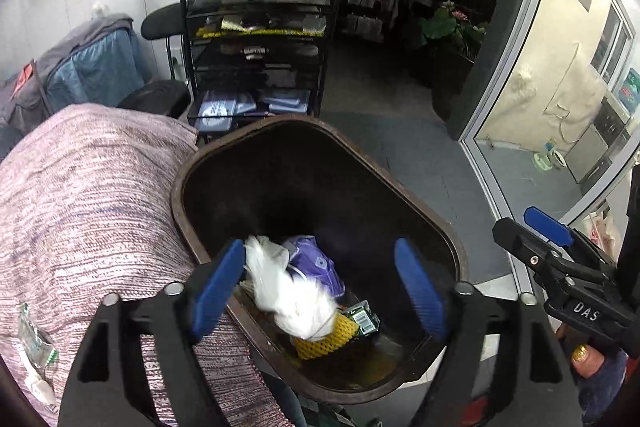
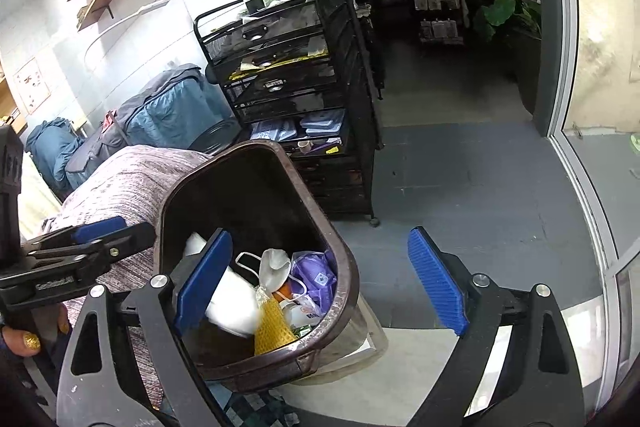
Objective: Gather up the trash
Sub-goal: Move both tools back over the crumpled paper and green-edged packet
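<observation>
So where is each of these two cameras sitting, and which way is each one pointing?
Left wrist: on the left gripper, looking down into the brown bin; a fingertip shows lower right.
Right wrist: on the right gripper, open, angled down over the bin's right rim and the floor; a fingertip shows lower left.
Shared: bin, yellow mesh, black cart, and each other's gripper.
</observation>
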Motion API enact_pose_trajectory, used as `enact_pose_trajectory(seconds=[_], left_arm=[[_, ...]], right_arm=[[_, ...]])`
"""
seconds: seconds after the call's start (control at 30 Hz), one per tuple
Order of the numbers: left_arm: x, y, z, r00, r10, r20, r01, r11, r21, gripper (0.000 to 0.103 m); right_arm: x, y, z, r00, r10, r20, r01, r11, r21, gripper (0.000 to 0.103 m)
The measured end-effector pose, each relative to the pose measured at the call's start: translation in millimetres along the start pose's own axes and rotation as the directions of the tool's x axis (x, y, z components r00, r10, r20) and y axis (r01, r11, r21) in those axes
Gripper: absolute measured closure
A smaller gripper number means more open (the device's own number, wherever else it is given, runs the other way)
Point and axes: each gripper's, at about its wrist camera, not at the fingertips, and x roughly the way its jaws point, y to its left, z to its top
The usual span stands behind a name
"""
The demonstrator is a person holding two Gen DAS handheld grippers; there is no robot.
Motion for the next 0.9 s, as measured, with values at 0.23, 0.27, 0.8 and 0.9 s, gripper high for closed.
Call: enact_pose_trajectory(seconds=[0.23, 0.27, 0.8, 0.9], left_arm=[[-15, -2, 1, 0.998, 0.031, 0.063, -0.032, 0.999, 0.012, 0.006], [-18, -2, 1, 0.997, 0.033, 0.072, -0.034, 0.999, 0.010, 0.006], [-95, -2, -17, 0.955, 0.136, 0.263, -0.142, 0.990, 0.005, 0.006], [-110, 1, -23, 0.943, 0.164, 0.291, -0.169, 0.986, -0.005, 0.006]], right_arm=[[1, 0, 0, 1.000, -0.002, -0.005, 0.002, 1.000, 0.006, 0.014], [1, 0, 0, 1.000, -0.003, -0.005, 0.003, 1.000, 0.006, 0.014], [-9, 25, 1, 0.996, 0.022, 0.086, -0.018, 0.998, -0.053, 0.006], [-17, 41, 3, 0.989, 0.035, 0.143, -0.021, 0.995, -0.101, 0.006]])
